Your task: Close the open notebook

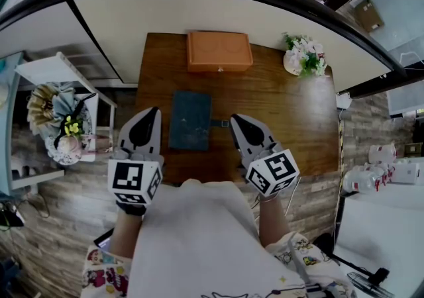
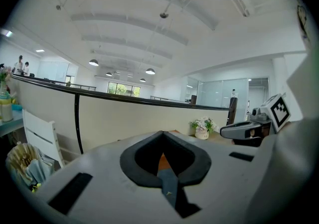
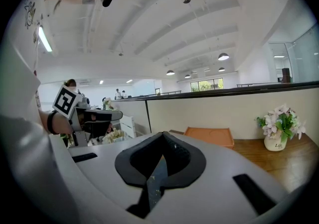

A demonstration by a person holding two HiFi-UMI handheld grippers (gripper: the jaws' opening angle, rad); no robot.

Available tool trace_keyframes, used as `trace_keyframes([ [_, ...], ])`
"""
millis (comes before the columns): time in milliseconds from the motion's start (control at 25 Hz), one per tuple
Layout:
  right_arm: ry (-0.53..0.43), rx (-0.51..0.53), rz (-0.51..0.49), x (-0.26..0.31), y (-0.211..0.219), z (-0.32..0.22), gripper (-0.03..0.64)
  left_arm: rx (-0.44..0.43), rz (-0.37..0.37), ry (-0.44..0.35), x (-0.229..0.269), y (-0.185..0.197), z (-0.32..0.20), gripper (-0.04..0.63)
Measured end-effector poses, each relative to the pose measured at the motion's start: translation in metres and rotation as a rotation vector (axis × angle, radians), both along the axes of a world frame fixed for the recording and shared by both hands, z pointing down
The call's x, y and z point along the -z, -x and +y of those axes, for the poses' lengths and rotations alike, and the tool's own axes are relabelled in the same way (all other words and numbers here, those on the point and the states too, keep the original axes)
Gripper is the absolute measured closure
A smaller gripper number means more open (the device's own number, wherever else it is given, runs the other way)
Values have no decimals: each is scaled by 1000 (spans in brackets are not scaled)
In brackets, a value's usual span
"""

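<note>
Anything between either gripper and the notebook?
Nothing visible. The notebook lies on the table between the left gripper and right gripper, both shut; the orange box sits behind it, out of the way.

The notebook (image 1: 190,120) is a dark blue-grey rectangle with a plain, slightly mottled cover. It lies flat and closed on the brown wooden tabletop (image 1: 291,111), near its middle, with its long sides running toward the far edge. A short dark strap (image 1: 219,124) sticks out from its right edge.
</note>
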State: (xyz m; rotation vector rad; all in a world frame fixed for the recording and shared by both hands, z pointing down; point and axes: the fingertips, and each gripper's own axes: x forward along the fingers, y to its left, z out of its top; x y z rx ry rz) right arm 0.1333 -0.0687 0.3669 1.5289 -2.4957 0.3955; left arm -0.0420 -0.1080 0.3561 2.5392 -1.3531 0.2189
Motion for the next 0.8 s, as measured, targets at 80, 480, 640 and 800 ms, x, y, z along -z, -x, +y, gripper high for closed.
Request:
trace_keyframes([
  [80,-1,0,1,0,0,0,618,4,3,-2,0,0,-2,595],
  [480,-2,-7,-3,0,-1,-2,618,-22,-22,-4,-4,-3,-4,595],
  [640,-7,-2,-2,1,0,-2,618,-27,-24,-7,-4,-1,-3,595],
  [800,-2,-4,11,-1,2,-2,618,-37,-19,7,-8,2,-4,595],
])
